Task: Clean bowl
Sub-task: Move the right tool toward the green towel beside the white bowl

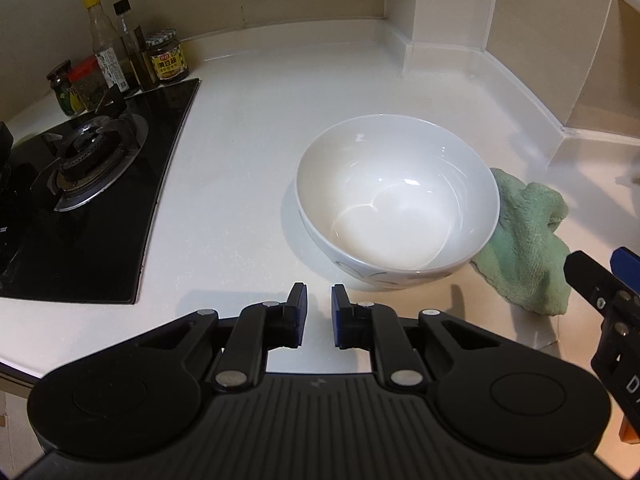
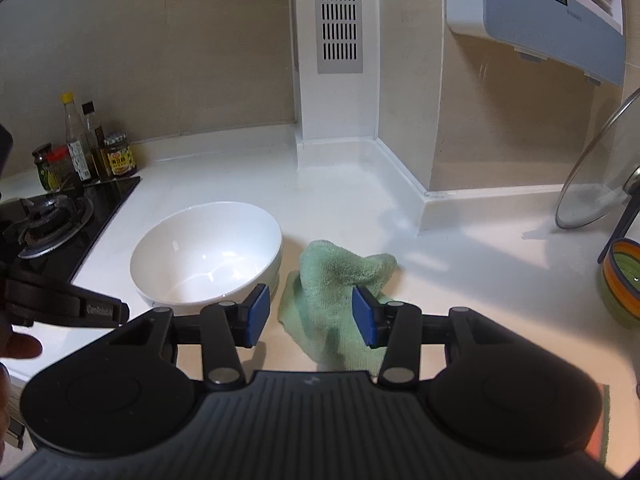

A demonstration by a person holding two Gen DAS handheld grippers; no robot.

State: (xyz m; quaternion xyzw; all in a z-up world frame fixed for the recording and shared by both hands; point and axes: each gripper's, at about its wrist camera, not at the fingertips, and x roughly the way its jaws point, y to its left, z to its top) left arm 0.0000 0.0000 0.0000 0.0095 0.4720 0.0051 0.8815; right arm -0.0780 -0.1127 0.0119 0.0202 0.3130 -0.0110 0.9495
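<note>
A white bowl (image 1: 396, 196) stands upright on the white counter; it also shows in the right wrist view (image 2: 206, 254). A crumpled green cloth (image 1: 524, 236) lies just right of it, touching its side, and shows in the right wrist view (image 2: 340, 288). My left gripper (image 1: 319, 296) hovers near the bowl's near side, its jaws a narrow gap apart and empty. My right gripper (image 2: 310, 306) is open wide above the near part of the cloth, empty. The right gripper's tip shows at the left view's right edge (image 1: 600, 280).
A black gas hob (image 1: 80, 184) lies left of the bowl, with several sauce bottles and jars (image 1: 120, 52) behind it. A glass lid (image 2: 596, 172) and a striped green bowl (image 2: 624, 280) stand at the far right. A white pillar (image 2: 336, 80) rises behind the counter.
</note>
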